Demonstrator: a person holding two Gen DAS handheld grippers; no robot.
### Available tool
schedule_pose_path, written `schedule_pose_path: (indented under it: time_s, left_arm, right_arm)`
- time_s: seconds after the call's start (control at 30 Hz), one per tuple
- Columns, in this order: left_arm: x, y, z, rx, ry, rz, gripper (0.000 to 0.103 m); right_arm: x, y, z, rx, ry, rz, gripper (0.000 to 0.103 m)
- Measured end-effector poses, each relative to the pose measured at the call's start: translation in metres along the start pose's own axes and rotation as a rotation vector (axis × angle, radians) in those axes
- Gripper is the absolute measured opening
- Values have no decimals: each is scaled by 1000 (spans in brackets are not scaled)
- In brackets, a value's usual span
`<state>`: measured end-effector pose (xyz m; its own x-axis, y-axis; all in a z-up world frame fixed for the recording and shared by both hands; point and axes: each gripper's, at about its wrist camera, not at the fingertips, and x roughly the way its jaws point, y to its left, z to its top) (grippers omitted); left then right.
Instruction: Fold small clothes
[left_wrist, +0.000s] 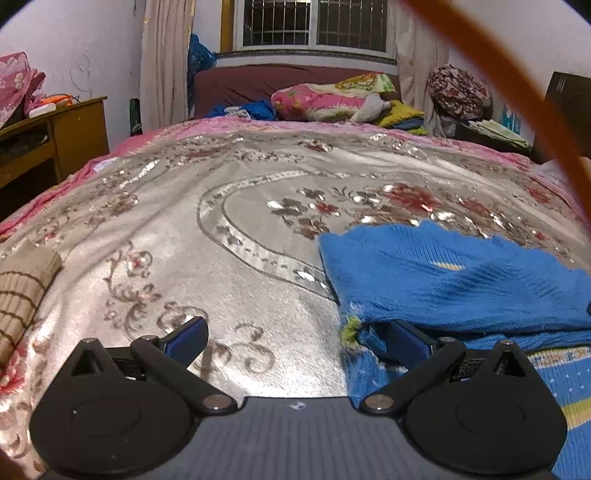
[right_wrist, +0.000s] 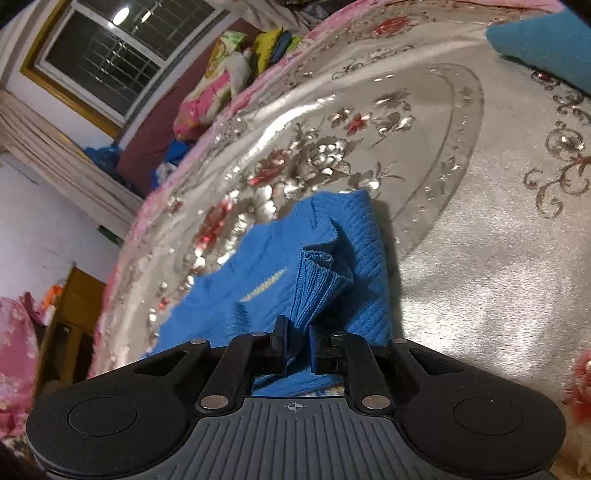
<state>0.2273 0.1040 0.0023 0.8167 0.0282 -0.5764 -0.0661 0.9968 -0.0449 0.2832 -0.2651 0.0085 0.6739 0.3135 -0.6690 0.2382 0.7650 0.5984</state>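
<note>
Sweater lies near the middle of the bed. The right hand-held gripper pinches its ribbed cuff; the left hand-held gripper is wide apart. Lay the sleeve flat, then let go.

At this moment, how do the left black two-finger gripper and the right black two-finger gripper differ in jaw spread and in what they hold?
The left gripper has its jaws spread wide, while the right gripper has its jaws nearly together.

Nothing lies between the left gripper's jaws, only its right-hand finger tucked under the blue knitted sweater; the right gripper pinches a bunched ribbed fold of that sweater.

Both are black, with blue pads, angled down at the floral bedspread.
</note>
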Motion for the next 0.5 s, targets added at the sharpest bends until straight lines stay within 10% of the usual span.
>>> schedule_pose_path:
  time_s: [0.5]
  left_arm:
    - [19,-45,46,101,-39,-15,103]
  right_arm:
    - [-21,44,2,-306,-61,-20,21]
